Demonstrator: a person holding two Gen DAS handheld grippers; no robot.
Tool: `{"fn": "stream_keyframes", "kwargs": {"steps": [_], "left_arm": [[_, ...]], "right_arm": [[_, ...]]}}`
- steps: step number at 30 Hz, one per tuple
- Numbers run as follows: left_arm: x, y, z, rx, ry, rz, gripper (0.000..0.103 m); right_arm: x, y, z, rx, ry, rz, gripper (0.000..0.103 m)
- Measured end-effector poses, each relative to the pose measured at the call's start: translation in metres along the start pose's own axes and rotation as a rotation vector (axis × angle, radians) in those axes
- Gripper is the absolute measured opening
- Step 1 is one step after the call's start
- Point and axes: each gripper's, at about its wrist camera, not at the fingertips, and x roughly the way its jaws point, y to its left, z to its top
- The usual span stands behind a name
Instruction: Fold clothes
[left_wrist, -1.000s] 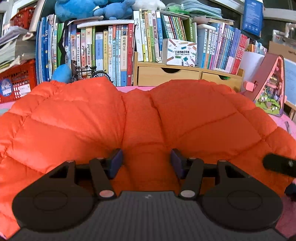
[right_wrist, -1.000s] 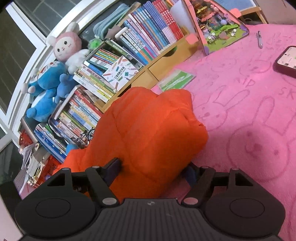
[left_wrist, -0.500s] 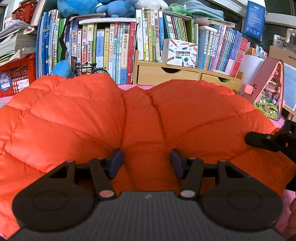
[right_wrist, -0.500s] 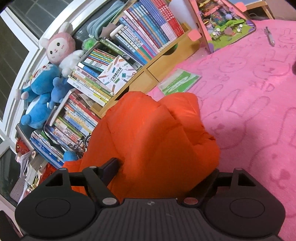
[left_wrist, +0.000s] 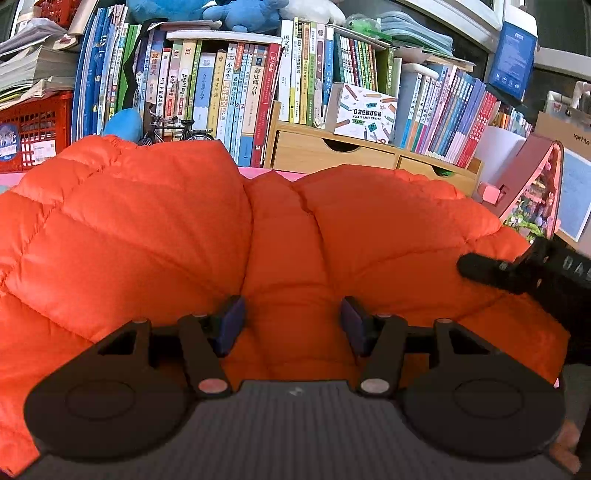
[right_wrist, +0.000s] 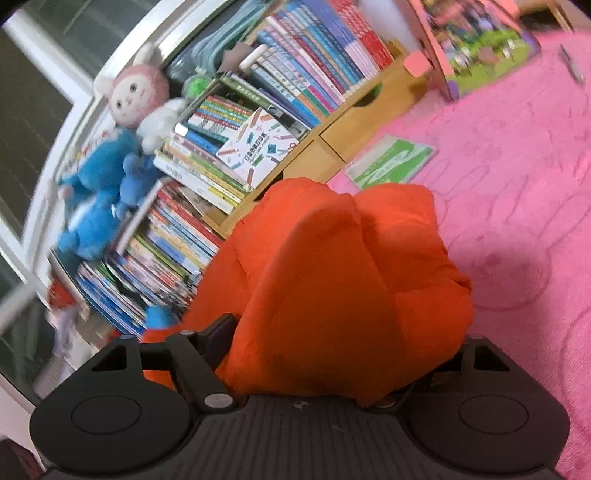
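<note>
One orange jacket; two wooden drawers; one green booklet.

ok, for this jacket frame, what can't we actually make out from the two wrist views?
- Right hand-held gripper, right wrist view: one finger buried under the orange puffer jacket; its jaws are closing on the fabric, pad contact unseen.
- Left hand-held gripper, left wrist view: jacket bulges between the pads; firmness of grip unclear.
- Jacket's sleeves, zipper, near edge: cut off by gripper bodies.
- Bookshelf, right wrist view: blurred.
</note>
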Motion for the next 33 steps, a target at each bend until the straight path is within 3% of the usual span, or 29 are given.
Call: {"fn": "stream_keyframes", "kwargs": {"steps": [5,11,16,18,22,24,28,33], "left_arm": [[-0.013,0.007,0.0,-0.02,-0.034,-0.03,0.054],[-0.049,0.03,-0.005,-0.071,-0.065,-0.067,0.054],[-0.073,0.062,-0.008,-0.218,-0.102,-0.131,0.054],[-0.091,0.082,-0.01,-0.303,-0.16,-0.149,0.054],[-0.121,0.123,-0.011,-0.391,-0.265,-0.087,0.055],[-0.13,0.143,-0.012,-0.418,-0.291,-0.027,0.062],[-0.125,0.176,-0.022,-0.475,-0.257,0.085,0.062],[-0.119,0.2,-0.04,-0.544,-0.227,0.09,0.062]], "right_arm": [[-0.009,0.028,-0.003,-0.177,-0.05,-0.058,0.057],[-0.022,0.07,-0.013,-0.42,-0.121,-0.131,0.052],[-0.033,0.122,-0.038,-0.703,-0.219,-0.181,0.051],[-0.036,0.144,-0.051,-0.819,-0.257,-0.193,0.051],[-0.042,0.178,-0.072,-1.001,-0.314,-0.202,0.051],[-0.044,0.193,-0.084,-1.08,-0.341,-0.198,0.051],[-0.046,0.225,-0.113,-1.216,-0.368,-0.15,0.051],[-0.045,0.263,-0.159,-1.375,-0.364,-0.035,0.051]]}}
